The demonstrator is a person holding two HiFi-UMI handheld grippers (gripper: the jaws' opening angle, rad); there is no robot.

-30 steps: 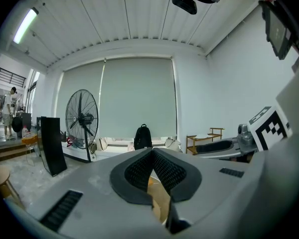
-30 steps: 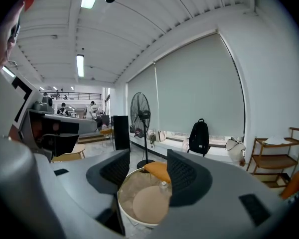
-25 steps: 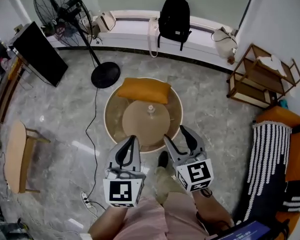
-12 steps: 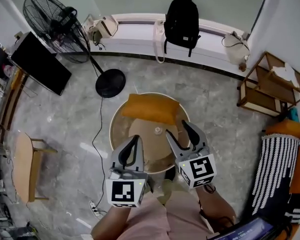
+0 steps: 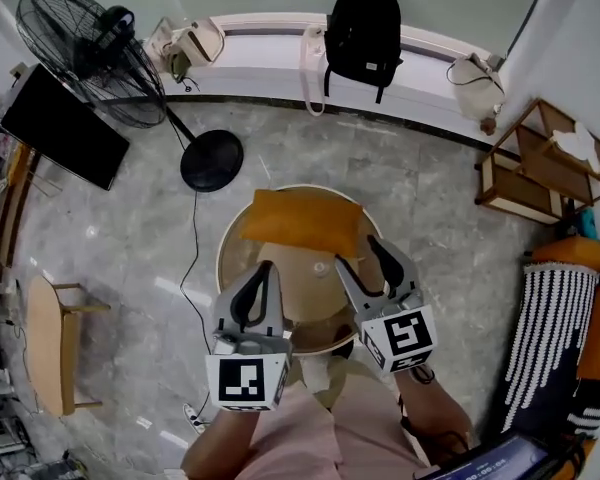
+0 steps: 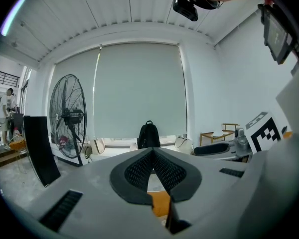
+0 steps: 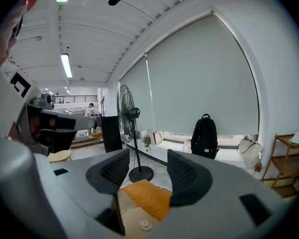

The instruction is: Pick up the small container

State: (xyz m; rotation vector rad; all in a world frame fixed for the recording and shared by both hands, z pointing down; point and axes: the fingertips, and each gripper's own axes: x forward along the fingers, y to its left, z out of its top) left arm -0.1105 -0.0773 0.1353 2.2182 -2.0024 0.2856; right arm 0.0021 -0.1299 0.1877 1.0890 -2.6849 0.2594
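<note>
Down on the round tabletop (image 5: 302, 293) we've got the small container (image 7: 145, 225), sitting just on the near side of the orange cushion (image 5: 302, 223) with nothing touching it. Our right gripper (image 7: 148, 156) hovers short of it, fingers spread wide and empty, and the container shows low in the gap between them in the right gripper view. Our left gripper (image 6: 153, 152) is alongside, fingers pressed together on nothing. Both hang over the near edge of the tabletop.
</note>
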